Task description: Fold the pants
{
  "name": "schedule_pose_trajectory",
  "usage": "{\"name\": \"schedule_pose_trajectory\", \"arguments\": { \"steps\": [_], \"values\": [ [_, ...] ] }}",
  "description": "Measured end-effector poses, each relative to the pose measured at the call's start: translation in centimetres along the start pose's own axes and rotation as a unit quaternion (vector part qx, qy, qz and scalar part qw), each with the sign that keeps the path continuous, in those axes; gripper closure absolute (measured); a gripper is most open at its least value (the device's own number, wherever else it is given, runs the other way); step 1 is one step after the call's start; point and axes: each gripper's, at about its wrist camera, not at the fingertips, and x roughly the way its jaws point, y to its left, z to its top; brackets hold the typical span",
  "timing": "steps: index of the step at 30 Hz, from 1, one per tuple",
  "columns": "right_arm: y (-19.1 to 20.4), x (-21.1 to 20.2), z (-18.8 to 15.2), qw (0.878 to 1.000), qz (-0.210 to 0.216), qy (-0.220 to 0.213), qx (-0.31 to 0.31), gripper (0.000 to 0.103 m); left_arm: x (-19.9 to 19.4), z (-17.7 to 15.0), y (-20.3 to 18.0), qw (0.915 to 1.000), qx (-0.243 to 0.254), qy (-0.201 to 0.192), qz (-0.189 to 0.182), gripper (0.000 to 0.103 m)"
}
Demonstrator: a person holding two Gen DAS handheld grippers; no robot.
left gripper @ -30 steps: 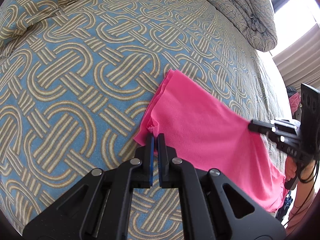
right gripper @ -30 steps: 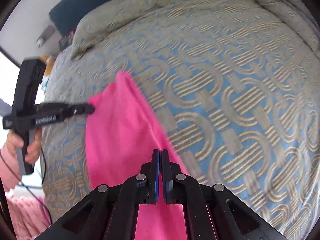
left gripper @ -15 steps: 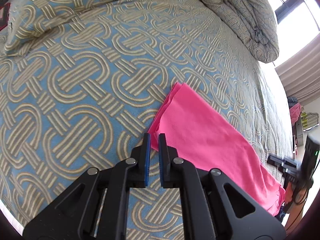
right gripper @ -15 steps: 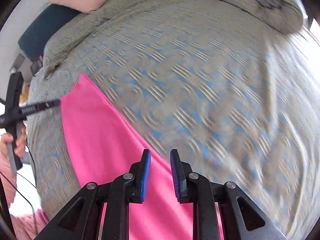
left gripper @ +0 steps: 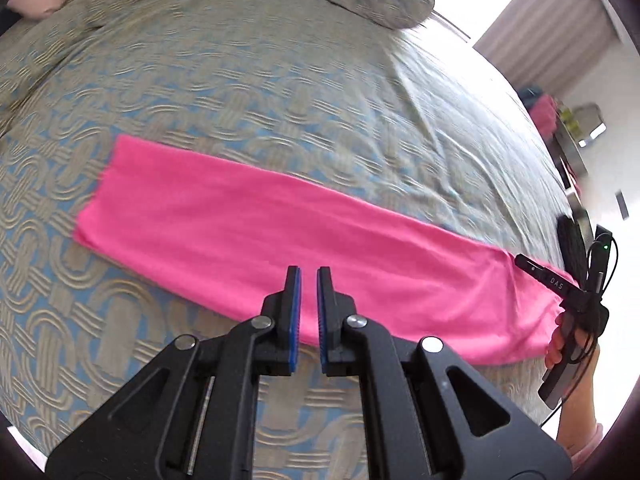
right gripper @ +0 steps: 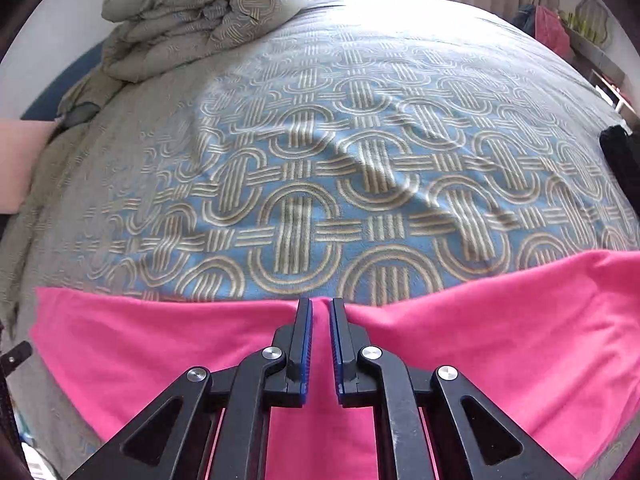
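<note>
The pink pants (left gripper: 280, 232) are laid flat on the patterned bedspread (left gripper: 280, 92), long axis running left to right. The left gripper (left gripper: 308, 280) is pressed nearly together, empty; the right gripper (right gripper: 320, 312) is closing with pink fabric between its jaws.

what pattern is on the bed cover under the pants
Interlocking beige loops of striped bands on light blue bed cover, clearest in the right wrist view.
</note>
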Motion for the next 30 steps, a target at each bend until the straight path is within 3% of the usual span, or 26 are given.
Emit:
{"name": "schedule_pose_trajectory", "arguments": {
  "steps": [2,5,8,10,12,15,19,25,30],
  "values": [
    [-1.6,-2.1,-1.3,1.0,0.005,-0.004,0.001,0.09,0.4,-0.7,-2.3,0.9997,0.023,0.008,-0.004,0.096],
    [-7.1,-6.2,-4.4,0.999,-0.008,-0.024,0.048,0.086,1.5,-1.9,-5.4,0.9983,0.045,0.033,-0.017,0.096],
    [-14.4,-9.8,-8.8,0.991,-0.02,-0.028,0.128,0.085,2.8,-4.6,-9.8,0.9911,0.084,0.079,-0.066,0.096],
    [-18.0,-11.4,-11.9,0.986,-0.036,-0.027,0.16,0.085,3.6,-7.3,-13.6,0.9762,0.129,0.123,-0.123,0.096],
    [-20.1,-12.0,-14.1,0.985,-0.047,-0.02,0.166,0.085,4.6,-10.2,-17.9,0.9544,0.179,0.168,-0.17,0.096],
    [-21.2,-12.1,-16.6,0.985,-0.044,-0.009,0.169,0.085,5.7,-13.5,-23.3,0.9292,0.233,0.199,-0.207,0.096],
    [-20.3,-12.0,-16.9,0.985,0.002,-0.027,0.171,0.085,8.5,-14.8,-29.1,0.9134,0.248,0.213,-0.243,0.096],
    [-21.2,-11.4,-17.2,0.982,0.029,-0.038,0.184,0.085,10.8,-13.8,-33.8,0.9208,0.279,0.17,-0.214,0.096],
    [-22.9,-12.2,-18.1,0.981,0.026,-0.045,0.189,0.085,10.4,-13.8,-35.1,0.9162,0.317,0.141,-0.201,0.096]
  ]
}}
